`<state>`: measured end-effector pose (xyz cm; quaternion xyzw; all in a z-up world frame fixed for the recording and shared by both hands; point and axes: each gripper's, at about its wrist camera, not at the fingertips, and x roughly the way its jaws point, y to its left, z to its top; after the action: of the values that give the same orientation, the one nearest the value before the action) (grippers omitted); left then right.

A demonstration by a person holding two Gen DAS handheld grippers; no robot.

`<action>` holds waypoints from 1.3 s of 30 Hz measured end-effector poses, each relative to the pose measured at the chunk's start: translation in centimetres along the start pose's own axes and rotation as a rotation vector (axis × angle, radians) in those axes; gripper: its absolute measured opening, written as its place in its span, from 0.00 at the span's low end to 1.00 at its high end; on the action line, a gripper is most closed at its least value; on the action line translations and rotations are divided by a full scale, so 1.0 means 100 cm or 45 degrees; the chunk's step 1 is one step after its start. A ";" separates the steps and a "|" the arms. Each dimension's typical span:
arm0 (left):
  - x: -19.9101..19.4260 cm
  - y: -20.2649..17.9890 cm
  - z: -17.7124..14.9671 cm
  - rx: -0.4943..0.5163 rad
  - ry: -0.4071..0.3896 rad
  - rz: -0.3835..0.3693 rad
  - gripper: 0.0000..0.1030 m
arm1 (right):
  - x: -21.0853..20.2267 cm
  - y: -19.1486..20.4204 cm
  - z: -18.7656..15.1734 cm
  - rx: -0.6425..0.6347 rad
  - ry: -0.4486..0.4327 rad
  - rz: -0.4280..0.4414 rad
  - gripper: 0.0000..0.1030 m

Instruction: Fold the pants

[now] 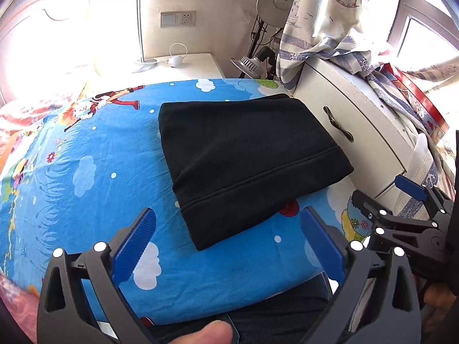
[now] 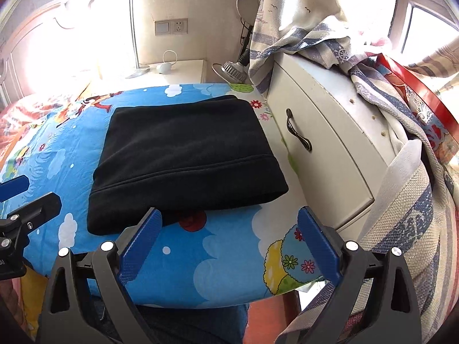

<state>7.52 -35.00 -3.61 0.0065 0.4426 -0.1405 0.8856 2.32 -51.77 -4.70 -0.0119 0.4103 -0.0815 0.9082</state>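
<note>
The black pants (image 1: 243, 166) lie folded into a thick rectangle on the blue cartoon bedsheet (image 1: 86, 172), hem band toward me. My left gripper (image 1: 229, 229) hovers open just in front of their near edge, nothing between its blue pads (image 1: 134, 243). In the right wrist view the same pants (image 2: 183, 157) lie flat and my right gripper (image 2: 229, 229) is open over the bare sheet (image 2: 229, 252) near the bed corner, its left pad (image 2: 140, 243) close to the pants' edge. The right gripper (image 1: 401, 209) also shows at the right of the left wrist view.
A white cabinet (image 2: 321, 143) with a metal handle stands against the bed's right side, draped with striped curtain (image 2: 315, 37) and a bag. A white nightstand (image 1: 183, 66) and a lamp (image 1: 275, 0) stand behind the bed. A thumb (image 1: 206, 332) shows at the bottom.
</note>
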 end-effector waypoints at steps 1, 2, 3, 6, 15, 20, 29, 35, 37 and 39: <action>-0.001 0.001 0.001 -0.016 0.010 -0.019 0.98 | -0.003 -0.001 0.001 0.004 -0.007 0.003 0.89; -0.003 0.002 0.002 -0.029 0.015 -0.044 0.98 | -0.007 -0.002 0.003 0.009 -0.015 0.005 0.89; -0.004 0.002 0.003 -0.037 0.016 -0.056 0.98 | -0.010 -0.002 0.004 0.013 -0.023 0.007 0.89; -0.007 0.000 0.006 -0.037 0.006 -0.041 0.98 | -0.017 -0.004 0.007 0.010 -0.045 -0.005 0.89; -0.008 0.000 0.008 -0.046 0.001 -0.045 0.98 | -0.018 -0.006 0.009 0.013 -0.052 -0.015 0.89; -0.008 0.000 0.008 -0.046 0.000 -0.042 0.98 | -0.017 -0.009 0.009 0.017 -0.052 -0.015 0.89; -0.007 0.000 0.008 -0.048 0.001 -0.043 0.98 | -0.016 -0.009 0.010 0.017 -0.058 -0.011 0.89; -0.006 -0.002 0.008 -0.046 -0.006 -0.045 0.98 | -0.016 -0.009 0.009 0.014 -0.057 -0.013 0.89; -0.006 -0.002 0.008 -0.049 -0.008 -0.047 0.98 | -0.015 -0.009 0.009 0.018 -0.057 -0.013 0.89; -0.005 -0.002 0.008 -0.049 -0.005 -0.046 0.98 | -0.015 -0.010 0.008 0.020 -0.056 -0.013 0.89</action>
<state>7.79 -35.22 -2.65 -0.0189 0.4436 -0.1480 0.8837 1.83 -52.54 -2.97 -0.0088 0.3894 -0.0891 0.9167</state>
